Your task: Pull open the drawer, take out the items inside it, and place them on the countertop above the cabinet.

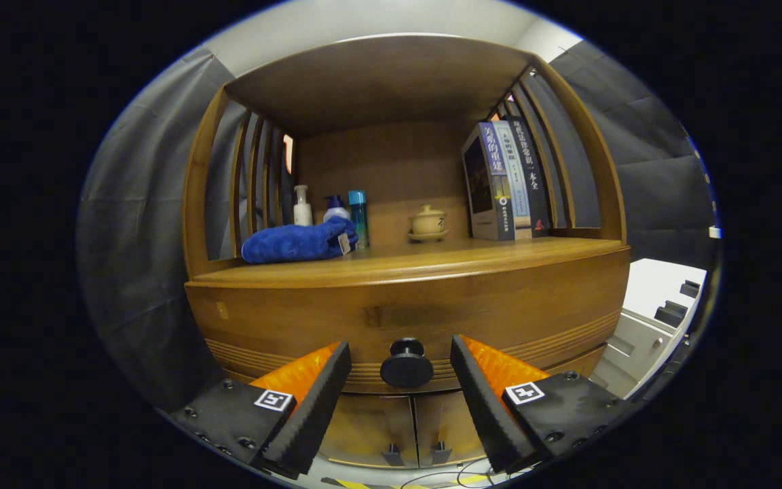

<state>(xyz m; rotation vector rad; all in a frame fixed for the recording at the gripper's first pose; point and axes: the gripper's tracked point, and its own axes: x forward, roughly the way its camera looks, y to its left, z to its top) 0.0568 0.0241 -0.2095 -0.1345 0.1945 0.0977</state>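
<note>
A wooden cabinet fills the view, its drawer front (404, 312) closed under the countertop (432, 261). A round dark knob (406, 365) sticks out from the lower middle of the drawer front. My gripper (401, 356) is open, with one finger on each side of the knob and a gap between each pad and the knob. The drawer's contents are hidden.
On the countertop lie a folded blue towel (296, 243) at the left, bottles (303, 206) behind it, a small lidded cup on a saucer (427, 223) in the middle and upright books (503, 180) at the right. Two lower cabinet doors (404, 424) sit below the drawer. A white unit (656, 305) stands to the right.
</note>
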